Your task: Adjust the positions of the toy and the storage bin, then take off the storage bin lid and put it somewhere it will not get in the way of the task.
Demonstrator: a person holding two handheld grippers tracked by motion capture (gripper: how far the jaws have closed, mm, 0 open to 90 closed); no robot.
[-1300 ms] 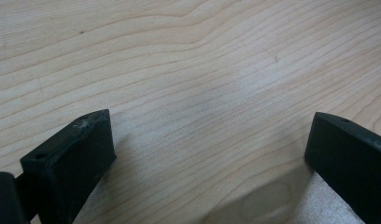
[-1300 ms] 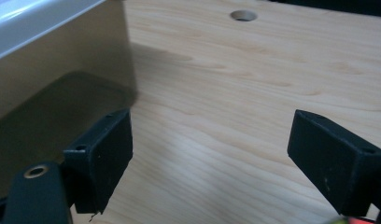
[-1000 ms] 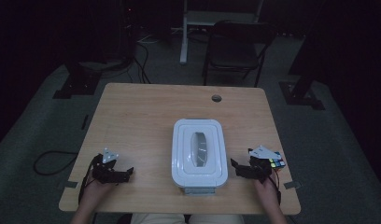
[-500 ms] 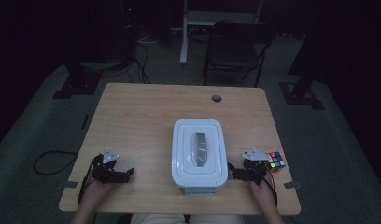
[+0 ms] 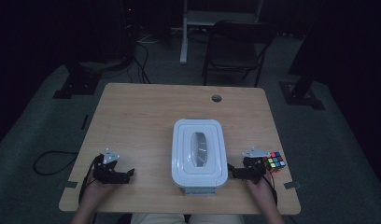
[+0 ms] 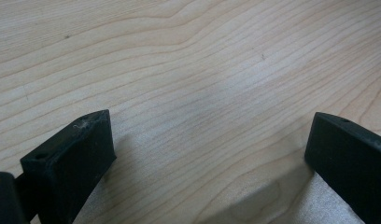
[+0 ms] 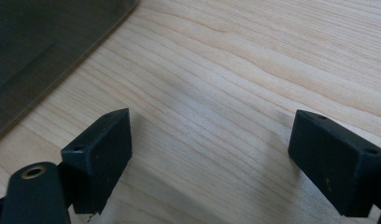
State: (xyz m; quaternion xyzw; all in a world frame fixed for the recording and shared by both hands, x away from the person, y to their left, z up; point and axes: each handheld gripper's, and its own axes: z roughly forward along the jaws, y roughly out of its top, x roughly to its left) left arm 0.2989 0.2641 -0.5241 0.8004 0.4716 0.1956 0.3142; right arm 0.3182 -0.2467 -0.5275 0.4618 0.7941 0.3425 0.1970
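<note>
Room: dim, dark floor, a chair (image 5: pixel 235 46) beyond the far edge of the wooden table (image 5: pixel 146 116).
Left gripper (image 5: pixel 128 175): low over the table, well to the left of the white box (image 5: pixel 199 153); jaws spread wide with only bare wood between them.
Right gripper (image 5: pixel 231 171): just beside the box's right wall near its front corner, jaws parted, gripping nothing, pointing toward the box.
White box: lidded, lengthwise near the table's front edge, between the two grippers.
Cube (image 5: pixel 275 161): colourful puzzle cube, right of the box, just behind the right gripper.
Hole (image 5: pixel 216 98): round, in the tabletop beyond the box.
</note>
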